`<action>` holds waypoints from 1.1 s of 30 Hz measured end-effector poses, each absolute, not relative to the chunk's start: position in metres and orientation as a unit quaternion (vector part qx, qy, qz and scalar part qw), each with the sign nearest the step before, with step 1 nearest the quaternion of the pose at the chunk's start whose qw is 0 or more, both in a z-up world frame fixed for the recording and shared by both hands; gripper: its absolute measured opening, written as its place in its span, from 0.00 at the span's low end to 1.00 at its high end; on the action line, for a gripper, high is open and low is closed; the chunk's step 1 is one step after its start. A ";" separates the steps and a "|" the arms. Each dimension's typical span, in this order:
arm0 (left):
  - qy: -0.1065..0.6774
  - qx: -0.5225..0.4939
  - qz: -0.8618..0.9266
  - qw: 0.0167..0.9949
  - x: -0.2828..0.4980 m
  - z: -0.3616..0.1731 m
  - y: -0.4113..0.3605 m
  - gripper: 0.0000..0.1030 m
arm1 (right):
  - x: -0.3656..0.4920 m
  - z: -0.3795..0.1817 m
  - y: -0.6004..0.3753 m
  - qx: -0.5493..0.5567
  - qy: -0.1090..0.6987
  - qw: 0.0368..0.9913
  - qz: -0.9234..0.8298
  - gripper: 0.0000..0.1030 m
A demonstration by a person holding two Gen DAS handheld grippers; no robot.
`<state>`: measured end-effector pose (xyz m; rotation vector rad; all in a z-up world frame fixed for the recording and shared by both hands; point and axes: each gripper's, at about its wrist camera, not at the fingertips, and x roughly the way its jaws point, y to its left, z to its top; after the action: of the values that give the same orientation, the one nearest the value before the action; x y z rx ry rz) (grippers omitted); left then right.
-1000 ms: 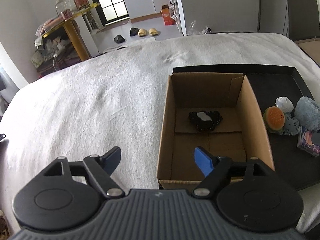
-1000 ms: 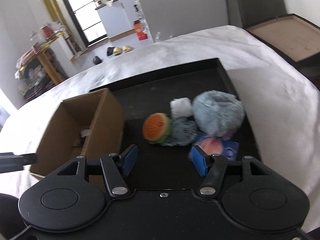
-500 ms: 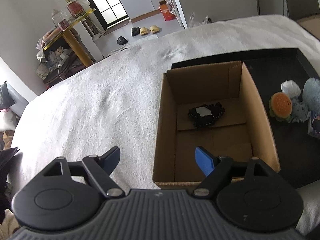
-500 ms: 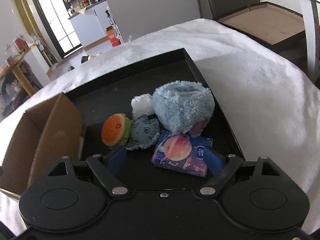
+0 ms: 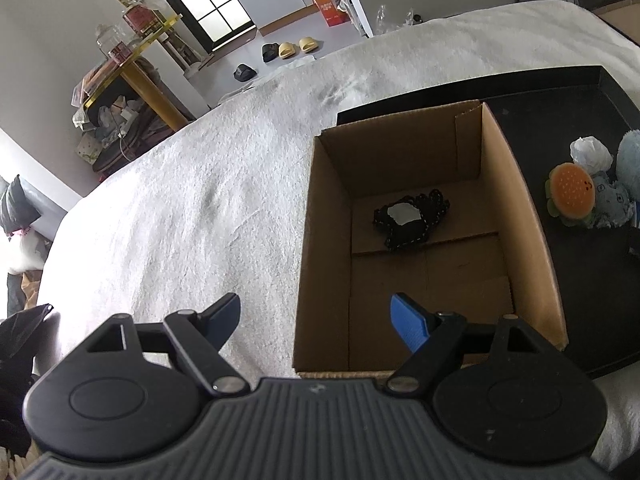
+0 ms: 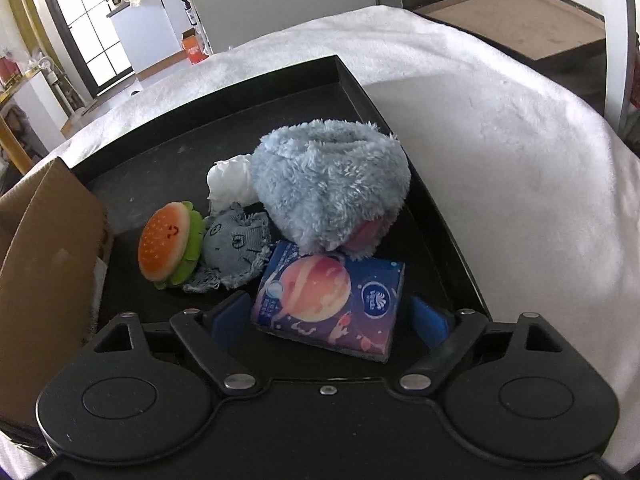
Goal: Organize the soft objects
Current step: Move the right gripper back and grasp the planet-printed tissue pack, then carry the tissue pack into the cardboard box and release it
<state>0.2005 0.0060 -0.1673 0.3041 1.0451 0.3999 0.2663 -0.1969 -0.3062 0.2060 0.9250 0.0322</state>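
Observation:
An open cardboard box (image 5: 516, 204) stands on a black tray (image 5: 592, 92) and holds a small black fabric item (image 5: 412, 220). My left gripper (image 5: 316, 316) is open and empty at the box's near left corner. On the tray beside the box (image 6: 44, 248) lie a burger plush (image 6: 166, 246), a grey denim plush (image 6: 238, 248), a white wad (image 6: 230, 180), a fluffy blue plush (image 6: 332, 184) and a blue tissue pack (image 6: 332, 300). My right gripper (image 6: 330, 316) is open, with its fingers on either side of the tissue pack.
The tray (image 6: 436, 208) rests on a white fluffy cover (image 6: 500, 140). A cluttered yellow shelf (image 5: 132, 60) and slippers (image 5: 288, 48) are on the floor far behind. A brown board (image 6: 520, 16) lies beyond the bed at the right.
My right gripper moved right and closer to the toys, and the tissue pack now sits between its open fingers. My left gripper rose slightly and stays open over the box corner.

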 end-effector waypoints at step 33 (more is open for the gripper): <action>0.464 0.083 0.189 0.862 0.179 -0.146 0.026 0.79 | 0.230 -0.244 -0.201 0.077 0.406 0.910 0.024 0.73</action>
<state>0.1789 0.0258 -0.1458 0.1747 0.9734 0.3957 0.2300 -0.2009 -0.2443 0.1586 0.8365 0.0502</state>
